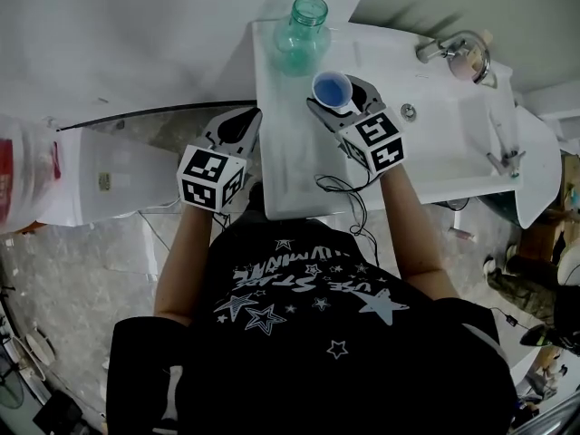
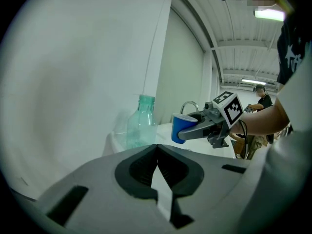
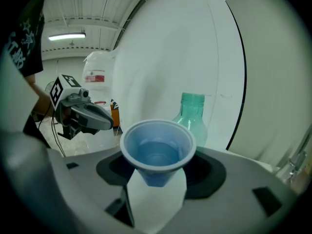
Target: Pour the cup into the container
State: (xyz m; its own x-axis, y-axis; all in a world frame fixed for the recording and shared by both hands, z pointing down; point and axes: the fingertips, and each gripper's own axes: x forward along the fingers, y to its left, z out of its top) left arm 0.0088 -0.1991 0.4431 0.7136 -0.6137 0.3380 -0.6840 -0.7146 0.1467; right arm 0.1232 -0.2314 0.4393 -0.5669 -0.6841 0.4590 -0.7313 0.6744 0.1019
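Note:
A blue plastic cup (image 1: pixel 333 90) with clear liquid in it stands upright between the jaws of my right gripper (image 1: pixel 337 95), which is shut on it above the white counter (image 1: pixel 288 166). In the right gripper view the cup (image 3: pixel 157 149) fills the middle, and the green see-through bottle (image 3: pixel 192 115) stands just behind it with its mouth uncapped. In the head view that bottle (image 1: pixel 304 27) is at the counter's far edge, slightly left of the cup. My left gripper (image 1: pixel 241 121) hovers off the counter's left edge, shut and holding nothing. It sees the cup (image 2: pixel 181 128) and the bottle (image 2: pixel 141 124) ahead.
A sink basin (image 1: pixel 453 120) with a chrome tap (image 1: pixel 450 49) lies right of the cup. A black cable (image 1: pixel 343 188) trails over the counter's near edge. A white sack with a red label (image 1: pixel 27 179) sits far left. A pale wall backs the counter.

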